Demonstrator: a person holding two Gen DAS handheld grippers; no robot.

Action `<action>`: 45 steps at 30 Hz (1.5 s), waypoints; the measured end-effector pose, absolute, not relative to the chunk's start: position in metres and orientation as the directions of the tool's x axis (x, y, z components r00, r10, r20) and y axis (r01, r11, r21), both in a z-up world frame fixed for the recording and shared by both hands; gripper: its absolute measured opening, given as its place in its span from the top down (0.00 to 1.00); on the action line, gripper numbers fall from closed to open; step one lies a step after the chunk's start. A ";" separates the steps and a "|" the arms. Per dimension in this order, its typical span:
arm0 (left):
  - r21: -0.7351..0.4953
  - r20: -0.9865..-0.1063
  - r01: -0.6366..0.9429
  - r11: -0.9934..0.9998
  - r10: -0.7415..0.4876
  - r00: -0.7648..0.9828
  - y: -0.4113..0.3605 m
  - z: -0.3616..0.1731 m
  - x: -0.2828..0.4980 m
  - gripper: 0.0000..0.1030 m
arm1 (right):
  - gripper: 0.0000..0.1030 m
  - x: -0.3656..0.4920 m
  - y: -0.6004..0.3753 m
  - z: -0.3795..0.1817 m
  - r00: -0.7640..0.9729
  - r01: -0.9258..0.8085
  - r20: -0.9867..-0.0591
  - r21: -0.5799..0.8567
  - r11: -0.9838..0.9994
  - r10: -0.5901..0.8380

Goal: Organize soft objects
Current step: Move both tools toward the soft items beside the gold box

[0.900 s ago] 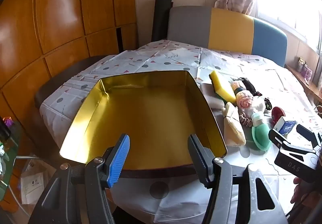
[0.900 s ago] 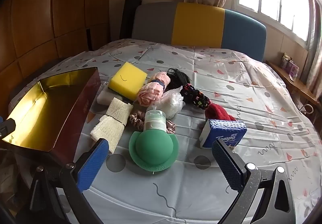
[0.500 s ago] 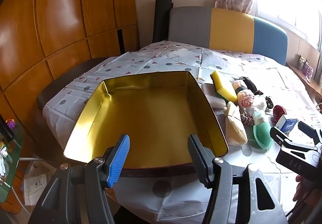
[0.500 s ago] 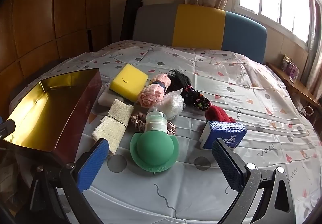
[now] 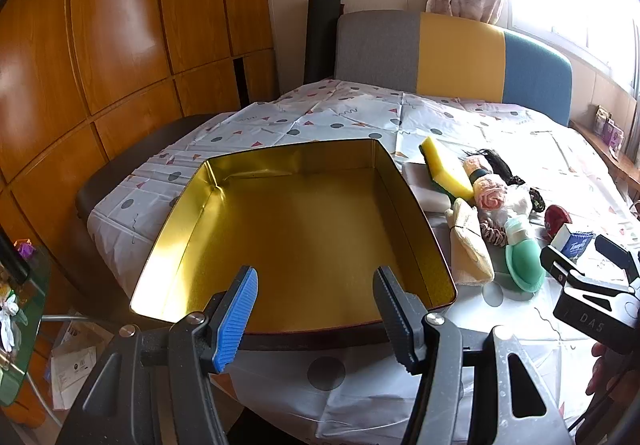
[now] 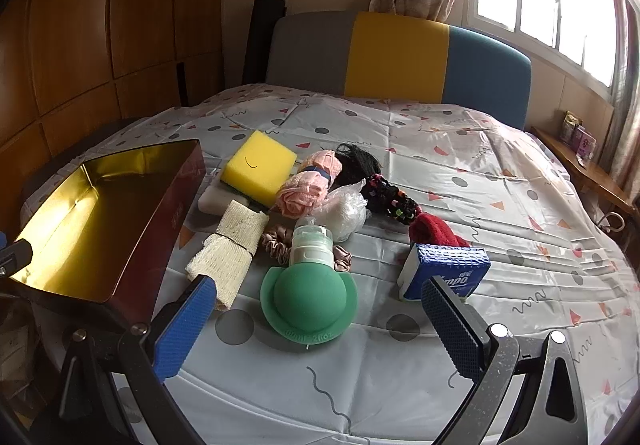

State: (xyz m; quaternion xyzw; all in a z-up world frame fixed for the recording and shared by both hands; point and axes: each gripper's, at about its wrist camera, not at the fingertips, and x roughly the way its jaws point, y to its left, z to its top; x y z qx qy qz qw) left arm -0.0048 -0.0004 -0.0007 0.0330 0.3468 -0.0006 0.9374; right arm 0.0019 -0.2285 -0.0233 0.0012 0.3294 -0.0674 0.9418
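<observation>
Over the bed | left gripper (image 5: 316, 309) part-open, empty | right gripper (image 6: 320, 325) wide, empty

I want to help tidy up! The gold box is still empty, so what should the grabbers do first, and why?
Probably ease the right gripper down onto the green squeeze bottle and close on it. Its jaws are wide open and empty, the bottle lies nearest, right between them, and the tin beside the pile has nothing in it yet. The left gripper is open too, above the tin's near rim.
</observation>
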 end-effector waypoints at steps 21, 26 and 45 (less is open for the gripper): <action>0.054 -0.669 0.040 0.998 0.006 0.743 0.001 -0.005 -0.005 0.41 | 0.00 0.002 -0.232 -0.024 0.772 0.133 -0.622 -0.043 0.990 -0.131; 0.055 -0.678 0.043 0.998 0.005 0.735 -0.001 -0.008 -0.004 0.41 | 0.00 0.001 -0.235 -0.020 0.775 0.141 -0.617 -0.041 0.989 -0.136; 0.011 -0.673 0.180 0.984 -0.125 0.729 -0.015 -0.003 -0.010 0.38 | 0.00 0.003 -0.241 -0.021 0.749 0.162 -0.643 -0.055 0.985 -0.159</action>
